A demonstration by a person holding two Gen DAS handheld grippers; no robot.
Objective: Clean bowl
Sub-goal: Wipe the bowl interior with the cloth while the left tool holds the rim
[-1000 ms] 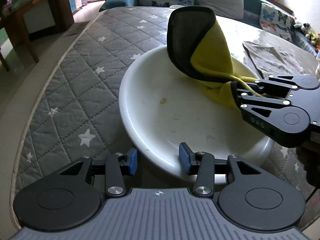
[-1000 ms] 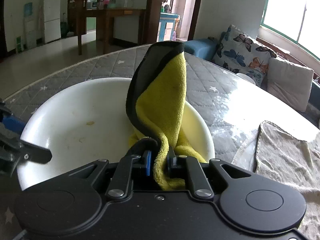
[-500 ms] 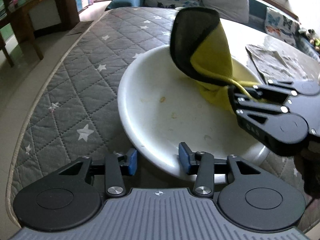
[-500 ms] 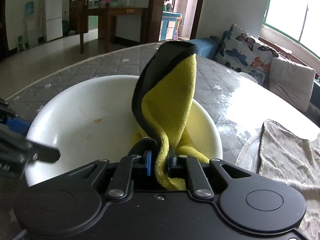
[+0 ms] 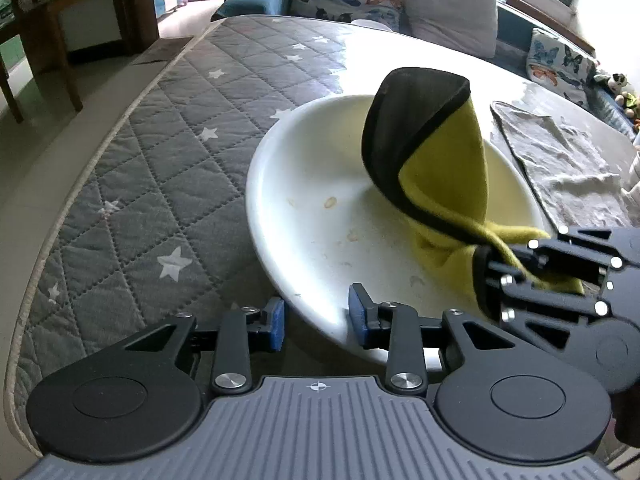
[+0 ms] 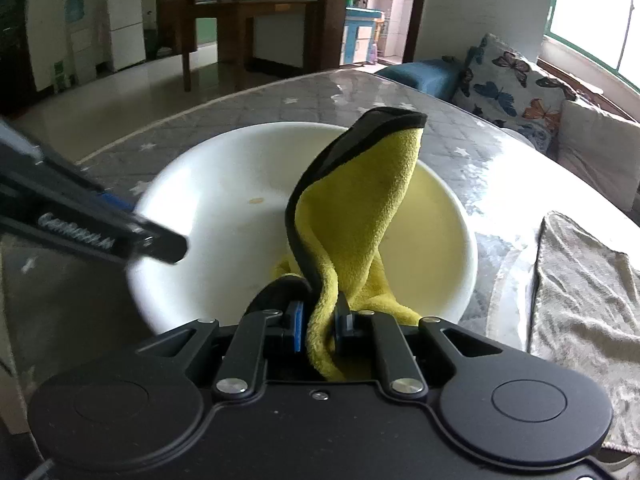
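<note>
Holding, right gripper (image 6: pixel 320 326): one yellow cloth (image 6: pixel 360 208) with a dark backing, pinched between my pressed-together jaws, its free end standing up over the bowl's 3 o'clock side as my left camera sees it.

Left gripper (image 5: pixel 316 318): jaws spread, empty, straddling the near rim at 6 o'clock; whether the pads touch the rim I cannot tell.

Bowl (image 5: pixel 304 168): one, white, wide and shallow, resting on the quilted grey star-print table cover (image 5: pixel 160 168).

Contents of bowl: the lower folds of the cloth; one tan crumb (image 5: pixel 330 201) near centre-left; several faint brownish smears (image 5: pixel 352 236) toward 6 o'clock.

Progress, by my judgement: cleaning unfinished, since crumb and smears remain on the inner surface. Left to do: wiping the floor of the bowl from the centre out to 9 o'clock.

Adjacent: one crumpled grey towel (image 6: pixel 576 280) lying on the table at the bowl's 3 o'clock, apart from it.
</note>
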